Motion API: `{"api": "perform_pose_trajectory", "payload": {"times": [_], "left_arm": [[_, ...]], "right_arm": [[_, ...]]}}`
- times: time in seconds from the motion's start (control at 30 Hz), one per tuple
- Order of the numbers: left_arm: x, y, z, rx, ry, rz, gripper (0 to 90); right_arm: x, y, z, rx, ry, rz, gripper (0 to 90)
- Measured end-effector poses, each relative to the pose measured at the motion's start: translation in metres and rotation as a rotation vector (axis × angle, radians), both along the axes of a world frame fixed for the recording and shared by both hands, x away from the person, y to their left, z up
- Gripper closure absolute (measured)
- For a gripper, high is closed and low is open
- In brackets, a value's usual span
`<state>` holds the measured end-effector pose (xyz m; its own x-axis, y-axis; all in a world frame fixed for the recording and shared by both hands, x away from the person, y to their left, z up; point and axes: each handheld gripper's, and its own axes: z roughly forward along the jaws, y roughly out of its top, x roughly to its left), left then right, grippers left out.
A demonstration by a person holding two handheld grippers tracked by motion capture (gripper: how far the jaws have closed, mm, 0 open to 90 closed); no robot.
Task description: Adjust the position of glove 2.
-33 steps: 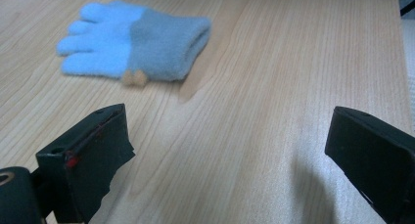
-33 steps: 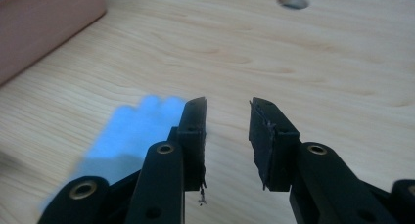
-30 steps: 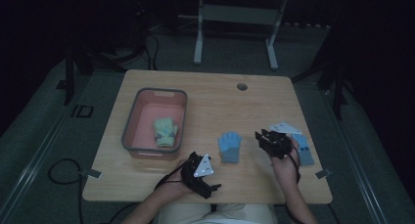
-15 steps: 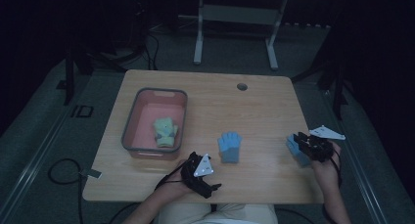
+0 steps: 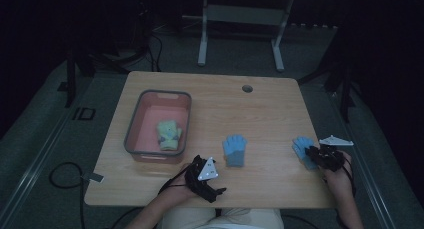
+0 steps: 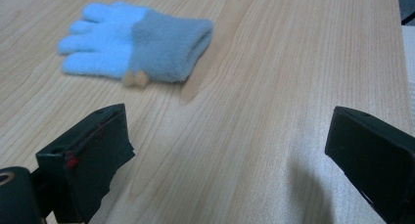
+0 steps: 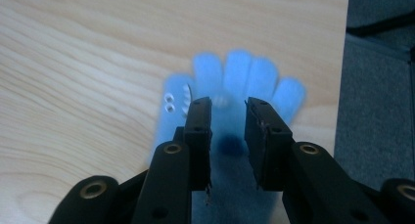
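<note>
- The right tool point(image 7: 228, 111) is over a blue glove point(image 7: 235, 87) near the right edge of the tabletop point(image 7: 88, 62). Its jaws stand a narrow gap apart, with the glove's palm under them; whether the pads pinch the fabric cannot be told.
- In the high view, this right tool point(image 5: 320, 156) sits on the near end of that glove point(image 5: 301, 148), with the person's hand behind it.
- The left tool point(image 6: 230, 150) has its jaws wide apart and holds nothing. Bare wood lies between them.
- In the high view, the left tool point(image 5: 202, 176) rests near the front edge of the tabletop.
- A second blue glove point(image 5: 234, 149) lies flat just beyond the left tool, fingers pointing away from the person.
- Farther left stands a pink bin point(image 5: 134, 134) with a green glove point(image 5: 168, 134) inside.
</note>
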<state>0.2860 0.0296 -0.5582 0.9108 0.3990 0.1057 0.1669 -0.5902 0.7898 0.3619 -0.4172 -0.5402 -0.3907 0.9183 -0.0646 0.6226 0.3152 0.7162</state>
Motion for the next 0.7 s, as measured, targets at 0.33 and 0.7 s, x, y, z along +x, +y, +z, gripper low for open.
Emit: {"api": "perform_pose_trajectory", "payload": {"times": [0.33, 0.7], "left_arm": [[-0.001, 0.000, 0.000, 0.008, -0.003, -0.006, 2.8], [0.000, -0.001, 0.000, 0.008, -0.006, -0.004, 2.7]], "right_arm": [[0.000, 0.001, -0.007, 0.010, 0.014, -0.008, 79.3], [-0.004, 0.036, 0.011, -0.048, -0.022, -0.149, 87.5]]}}
